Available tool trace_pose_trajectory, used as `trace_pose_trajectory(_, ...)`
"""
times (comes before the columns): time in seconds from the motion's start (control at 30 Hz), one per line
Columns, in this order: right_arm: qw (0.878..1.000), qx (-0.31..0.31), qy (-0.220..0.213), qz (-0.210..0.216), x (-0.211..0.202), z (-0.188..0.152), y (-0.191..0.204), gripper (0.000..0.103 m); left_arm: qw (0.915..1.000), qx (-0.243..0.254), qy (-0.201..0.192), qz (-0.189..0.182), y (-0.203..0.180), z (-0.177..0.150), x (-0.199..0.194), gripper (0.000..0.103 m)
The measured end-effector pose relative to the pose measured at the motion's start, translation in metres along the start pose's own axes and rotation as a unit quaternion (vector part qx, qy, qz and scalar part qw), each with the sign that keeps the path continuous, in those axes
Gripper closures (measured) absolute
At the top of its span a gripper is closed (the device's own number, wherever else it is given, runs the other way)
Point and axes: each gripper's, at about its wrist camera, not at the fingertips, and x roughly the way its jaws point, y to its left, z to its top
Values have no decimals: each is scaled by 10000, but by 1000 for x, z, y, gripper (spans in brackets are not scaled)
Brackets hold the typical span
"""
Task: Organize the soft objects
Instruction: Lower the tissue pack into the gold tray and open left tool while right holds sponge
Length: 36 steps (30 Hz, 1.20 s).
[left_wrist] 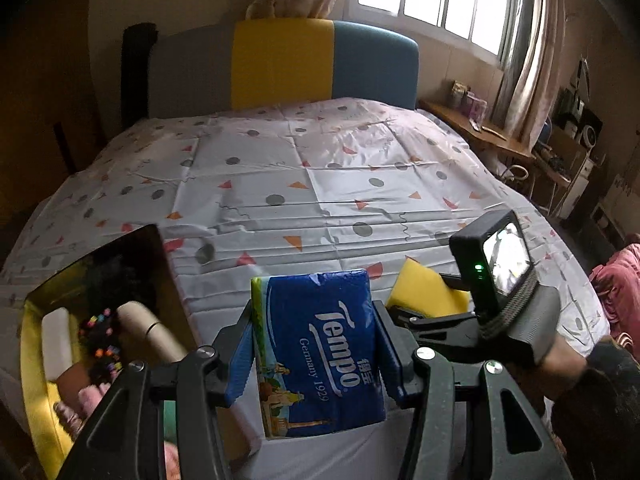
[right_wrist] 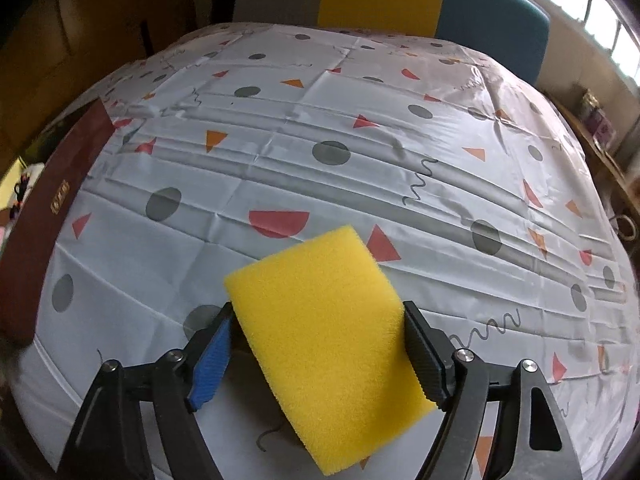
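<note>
Tissue pack point(left_wrist: 320, 352) clamped between left fingers point(left_wrist: 238, 356)

"Tempo" and "Germany 1929" on blue tissue pack point(left_wrist: 320, 352)

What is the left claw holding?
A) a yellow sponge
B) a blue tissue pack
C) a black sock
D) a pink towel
B: the left claw is clamped on the blue tissue pack; the yellow sponge sits between the right claw's fingers instead.
</note>
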Motion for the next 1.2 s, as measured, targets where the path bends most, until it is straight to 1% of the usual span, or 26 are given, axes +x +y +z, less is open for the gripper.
trace_pose_trajectory(0.07,10000,-69,-22,-48,1,-1,1,21,10000,-74,-26,24,5,-6,-7,49)
trace_pose_trajectory(0.27,10000,61,-71,14,2,-3,-3,20,9995,-262,-140,136,18,-21,-25,49)
trace_pose_trajectory(0.4,9998,-31,-158,-145,2,-4,2,22,9988,-412,-177,208,31,-30,-34,49)
trace_pose_trajectory(0.63,9997,-1,-229,-94,2,-6,-1,21,9967,-611,-266,456,58,-41,-49,49)
trace_pose_trajectory(0.9,9997,-28,-242,-97,3,-6,0,21,9930,-934,-253,675,97,-55,-59,49)
trace_pose_trajectory(0.97,9996,-44,-250,-108,2,-6,1,21,9913,-1085,-236,711,111,-60,-62,49)
trace_pose_trajectory(1.07,9996,-86,-259,-122,2,-6,1,22,9871,-1328,-230,869,136,-68,-69,49)
trace_pose_trajectory(1.2,9995,-121,-253,-147,2,-6,2,22,9760,-1802,-254,1200,180,-84,-85,49)
